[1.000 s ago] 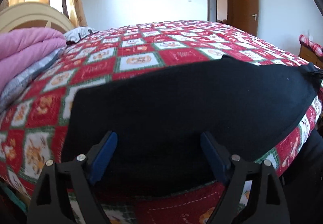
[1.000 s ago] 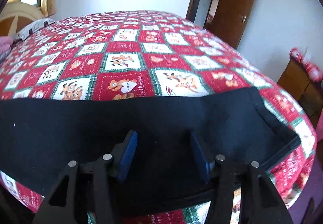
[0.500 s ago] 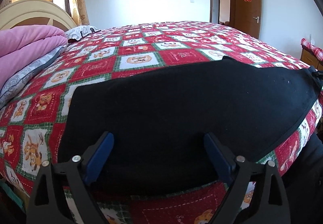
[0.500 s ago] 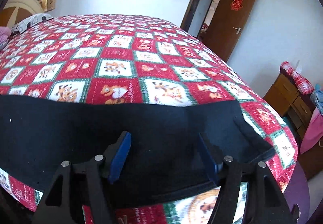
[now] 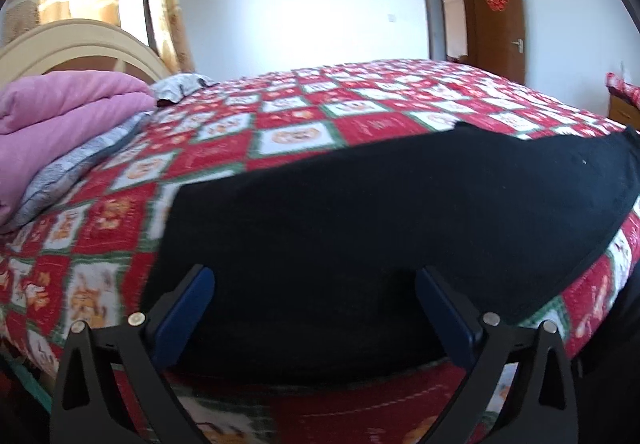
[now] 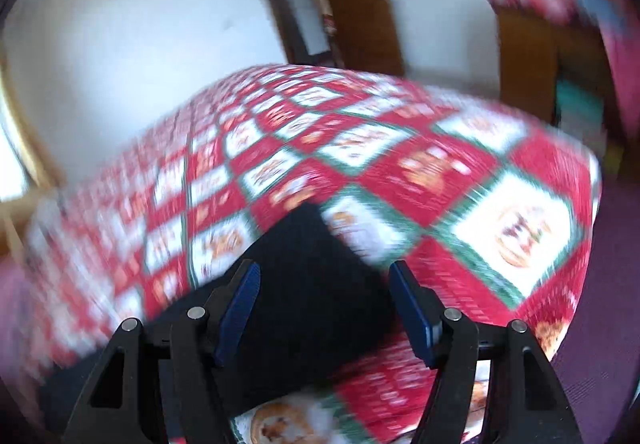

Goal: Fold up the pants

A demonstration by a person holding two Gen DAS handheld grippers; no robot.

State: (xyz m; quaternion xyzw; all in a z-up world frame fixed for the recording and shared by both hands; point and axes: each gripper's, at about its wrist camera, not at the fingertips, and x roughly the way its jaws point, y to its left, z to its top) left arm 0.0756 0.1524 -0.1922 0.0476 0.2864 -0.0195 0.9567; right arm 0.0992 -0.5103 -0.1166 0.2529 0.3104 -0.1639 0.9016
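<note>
Left wrist view: both claws, left claw and right claw, spread wide, released, over flat matte black pants on quilted patchwork bedspread.

The right gripper has swung away toward the foot corner of the bed; its view is now blurred and tilted, and only one end of the black pants lies between its spread fingers, where before the cloth crossed the whole view. The left gripper has come lower and nearer to the pants, which fill more of its view.
</note>
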